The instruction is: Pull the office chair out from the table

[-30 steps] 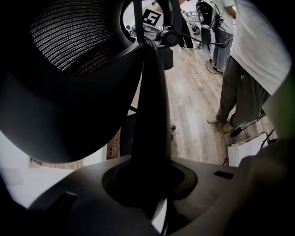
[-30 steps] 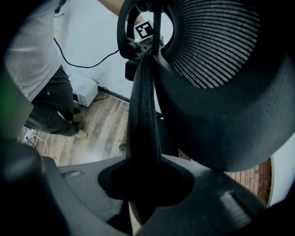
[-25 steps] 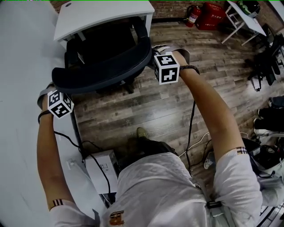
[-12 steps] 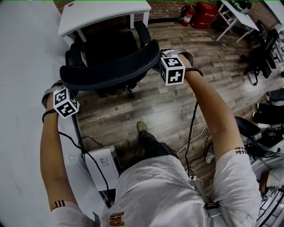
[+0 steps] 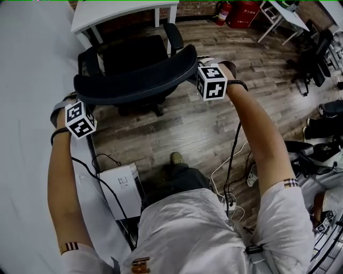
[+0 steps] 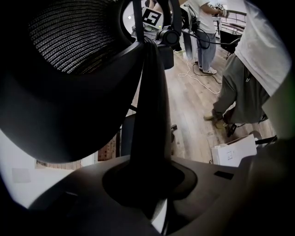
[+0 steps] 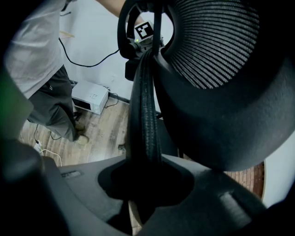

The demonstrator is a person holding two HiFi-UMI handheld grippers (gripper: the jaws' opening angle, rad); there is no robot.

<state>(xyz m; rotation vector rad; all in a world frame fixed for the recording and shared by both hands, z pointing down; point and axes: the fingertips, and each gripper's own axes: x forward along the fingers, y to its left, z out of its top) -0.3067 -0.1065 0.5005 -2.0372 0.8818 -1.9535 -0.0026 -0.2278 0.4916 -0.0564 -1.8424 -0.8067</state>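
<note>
The black office chair (image 5: 134, 56) stands on the wood floor in front of the white table (image 5: 120, 12), its seat out from under the tabletop. Its curved backrest (image 5: 136, 81) faces me. In the head view my left gripper (image 5: 74, 99) is shut on the backrest's left end and my right gripper (image 5: 200, 66) on its right end. The left gripper view shows the backrest's edge (image 6: 150, 101) running down between the jaws of the left gripper (image 6: 147, 184). Likewise, the right gripper (image 7: 145, 184) clamps the ribbed backrest rim (image 7: 144, 115).
A white computer case (image 5: 122, 188) with cables sits on the floor by my left leg. More cables (image 5: 230, 160) trail at the right. A fire extinguisher (image 5: 222, 10), a red box (image 5: 244, 9), another white table (image 5: 284, 13) and dark chairs (image 5: 316, 59) stand further off.
The chair has rolled back out from under the table toward me, with both grippers travelling along on its backrest. More of the seat and armrests now shows.
</note>
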